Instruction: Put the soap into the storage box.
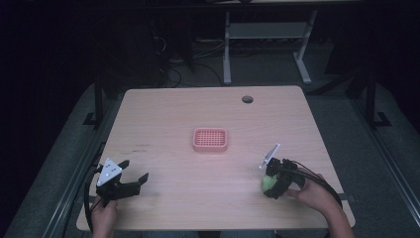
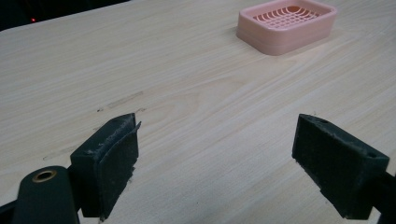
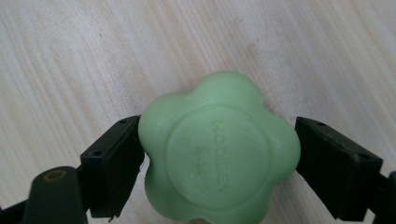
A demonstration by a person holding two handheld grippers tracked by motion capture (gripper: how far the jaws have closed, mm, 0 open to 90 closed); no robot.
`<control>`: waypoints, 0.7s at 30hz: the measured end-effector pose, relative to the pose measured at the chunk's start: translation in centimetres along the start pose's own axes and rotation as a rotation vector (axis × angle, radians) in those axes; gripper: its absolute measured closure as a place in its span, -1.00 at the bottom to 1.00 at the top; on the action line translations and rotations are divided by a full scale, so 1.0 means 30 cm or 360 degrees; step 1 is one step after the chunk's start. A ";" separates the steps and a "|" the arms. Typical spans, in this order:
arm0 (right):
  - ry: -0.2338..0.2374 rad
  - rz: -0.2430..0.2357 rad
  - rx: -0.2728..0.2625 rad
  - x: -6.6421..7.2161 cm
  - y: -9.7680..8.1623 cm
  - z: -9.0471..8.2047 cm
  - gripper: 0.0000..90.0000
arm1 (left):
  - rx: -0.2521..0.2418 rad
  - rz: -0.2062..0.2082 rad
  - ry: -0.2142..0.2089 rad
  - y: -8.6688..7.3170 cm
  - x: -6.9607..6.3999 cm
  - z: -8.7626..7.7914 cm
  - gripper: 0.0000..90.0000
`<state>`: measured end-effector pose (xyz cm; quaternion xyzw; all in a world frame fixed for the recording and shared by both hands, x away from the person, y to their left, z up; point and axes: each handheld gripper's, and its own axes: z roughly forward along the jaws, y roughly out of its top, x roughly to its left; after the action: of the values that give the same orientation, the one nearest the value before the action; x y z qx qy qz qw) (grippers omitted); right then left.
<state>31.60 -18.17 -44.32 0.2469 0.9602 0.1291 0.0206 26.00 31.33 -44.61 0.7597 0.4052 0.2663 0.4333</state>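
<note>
A green flower-shaped soap [image 3: 215,140] lies on the wooden table [image 1: 198,203] at the front right. My right gripper [image 3: 218,161] points down at it with a jaw against each side, shut on it; the high view shows the soap [image 1: 268,184] under the right gripper [image 1: 271,187]. A pink slotted soap dish [image 1: 210,139] sits empty at the table's middle. Near the front left, my left gripper [image 1: 136,169] stands open with nothing between its jaws. In the left gripper view the left gripper [image 2: 217,154] faces the soap dish [image 2: 286,23] at the upper right.
A round cable hole [image 1: 247,99] is set in the table near its far edge. Behind the table stands a white desk frame [image 1: 227,49] on a dark floor with cables. A hand [image 1: 314,191] holds the right gripper at the front right edge.
</note>
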 end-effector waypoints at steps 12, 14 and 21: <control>0.0009 0.0005 0.0004 0.000 -0.003 0.013 -0.52 | -0.0006 -0.0001 -0.0001 0.000 0.001 0.000 -0.68; 0.0009 0.0002 0.0005 0.000 -0.002 0.013 -0.52 | -0.0006 0.0000 0.0001 0.000 0.001 0.000 -0.68; 0.0005 0.0000 -0.0009 0.005 -0.005 0.011 -0.47 | -0.0008 -0.0003 0.0000 0.000 0.001 0.001 -0.68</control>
<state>31.42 -18.14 -44.68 0.2466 0.9599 0.1322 0.0198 26.03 31.36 -44.63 0.7582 0.4052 0.2671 0.4354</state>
